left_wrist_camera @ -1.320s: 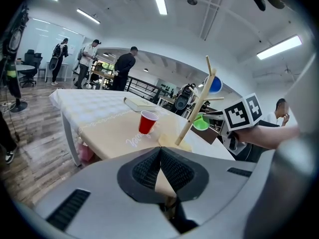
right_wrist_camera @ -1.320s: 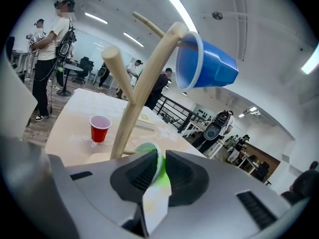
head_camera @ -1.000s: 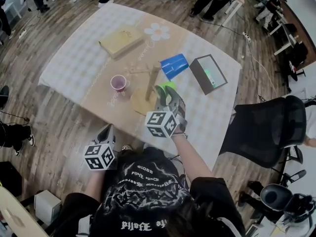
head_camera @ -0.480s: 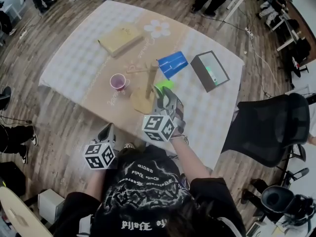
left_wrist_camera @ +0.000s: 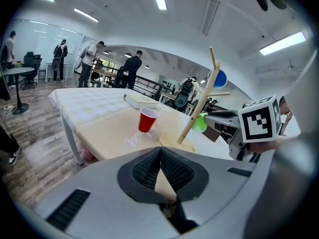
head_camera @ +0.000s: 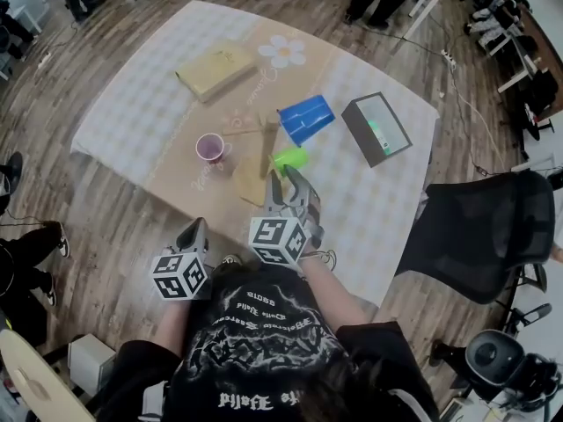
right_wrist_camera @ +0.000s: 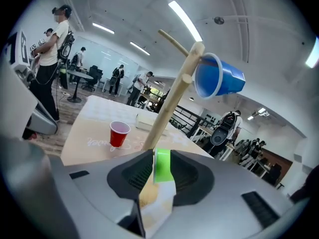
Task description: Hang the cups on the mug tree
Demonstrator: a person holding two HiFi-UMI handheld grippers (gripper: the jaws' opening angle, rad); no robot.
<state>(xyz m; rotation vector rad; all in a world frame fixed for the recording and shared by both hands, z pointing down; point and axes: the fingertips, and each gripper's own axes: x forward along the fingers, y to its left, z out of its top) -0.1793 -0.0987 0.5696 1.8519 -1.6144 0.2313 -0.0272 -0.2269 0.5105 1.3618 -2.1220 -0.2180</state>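
The right gripper (head_camera: 283, 181) has just been opening its jaws. The green cup (head_camera: 290, 157) sits loose just past their tips, beside the mug tree (right_wrist_camera: 172, 96). The blue cup (right_wrist_camera: 219, 77) hangs up high to its right, and the red cup (right_wrist_camera: 118, 132) stands off to its left. The left gripper (left_wrist_camera: 160, 158) is pinched shut — nothing in it.

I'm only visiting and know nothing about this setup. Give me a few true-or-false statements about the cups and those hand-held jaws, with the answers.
1. The blue cup hangs on the mug tree. True.
2. The red cup hangs on the tree too. False: it stands upright on the table.
3. The left gripper has its jaws shut on nothing. True.
4. The green cup lies on the floor. False: it is at the tree, between the jaws of the right gripper, which have just been opening.
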